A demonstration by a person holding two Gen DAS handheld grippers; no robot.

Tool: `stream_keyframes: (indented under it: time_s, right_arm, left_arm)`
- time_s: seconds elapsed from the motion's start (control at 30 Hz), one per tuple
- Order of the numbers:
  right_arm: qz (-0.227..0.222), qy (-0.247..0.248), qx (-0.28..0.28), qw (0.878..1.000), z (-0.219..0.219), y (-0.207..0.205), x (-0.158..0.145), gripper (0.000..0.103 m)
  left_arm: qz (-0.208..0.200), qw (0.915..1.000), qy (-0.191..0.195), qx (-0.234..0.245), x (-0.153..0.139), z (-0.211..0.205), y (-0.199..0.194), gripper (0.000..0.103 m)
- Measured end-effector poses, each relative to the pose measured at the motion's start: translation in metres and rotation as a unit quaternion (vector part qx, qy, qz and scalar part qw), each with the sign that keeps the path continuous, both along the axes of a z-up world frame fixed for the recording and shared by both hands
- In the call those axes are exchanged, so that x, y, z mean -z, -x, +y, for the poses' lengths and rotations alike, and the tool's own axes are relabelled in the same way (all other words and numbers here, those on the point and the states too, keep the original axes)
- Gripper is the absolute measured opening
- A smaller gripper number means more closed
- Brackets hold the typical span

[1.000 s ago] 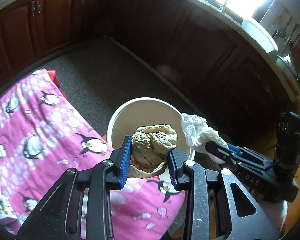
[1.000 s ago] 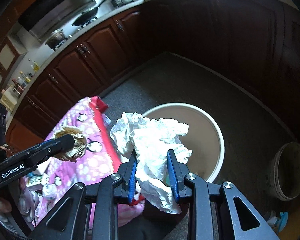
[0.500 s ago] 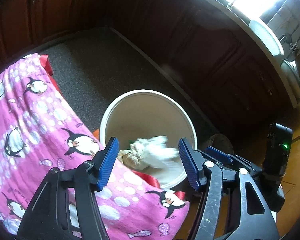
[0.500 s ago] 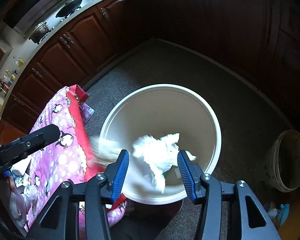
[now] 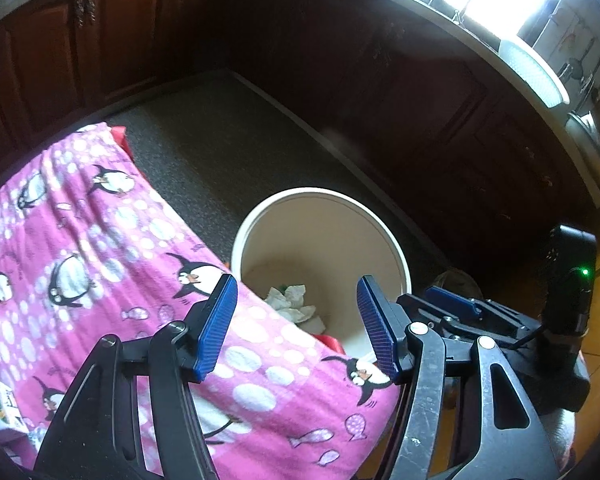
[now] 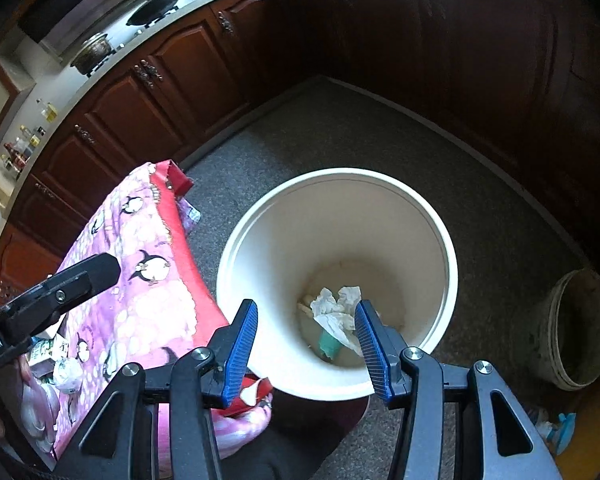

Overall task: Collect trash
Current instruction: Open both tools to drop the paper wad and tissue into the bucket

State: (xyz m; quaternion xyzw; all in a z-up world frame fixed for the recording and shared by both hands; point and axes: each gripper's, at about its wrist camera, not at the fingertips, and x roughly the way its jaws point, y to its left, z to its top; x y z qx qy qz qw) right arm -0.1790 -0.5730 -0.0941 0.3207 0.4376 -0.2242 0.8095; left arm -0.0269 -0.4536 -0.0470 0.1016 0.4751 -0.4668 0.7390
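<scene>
Evidently both drops are done: left gripper [image 5: 292, 328] and right gripper [image 6: 306, 344] hang over the bin [image 6: 440, 240] with fingers spread wide and empty, so the tissue [image 6: 336, 308] lies at its bottom

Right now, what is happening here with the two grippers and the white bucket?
A person is collecting trash with two hand-held grippers. The left hand-held gripper and the right hand-held gripper are both open and empty, held above the white bucket on the kitchen floor. Crumpled white paper lies at the bottom of the bucket, with something green beside it. A pink penguin-print cloth covers the surface next to the bucket.
</scene>
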Motion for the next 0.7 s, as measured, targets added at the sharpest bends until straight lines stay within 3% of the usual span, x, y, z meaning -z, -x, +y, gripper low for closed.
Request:
stream_keyframes:
  time_s: [0.5,0.7]
  right_arm:
    - [-0.033,0.018,-0.054,0.998,0.045,-0.023,-0.04,0.056]
    - [-0.048,0.01,-0.092,0.995,0.078,-0.041,-0.047,0.058]
  left_arm:
    - [-0.063,0.9969,0.0,-0.047,-0.027,0.082,0.006,0.061]
    - [-0.067,0.9947,-0.002,-0.078,-0.031,0.127,0.005,0.061]
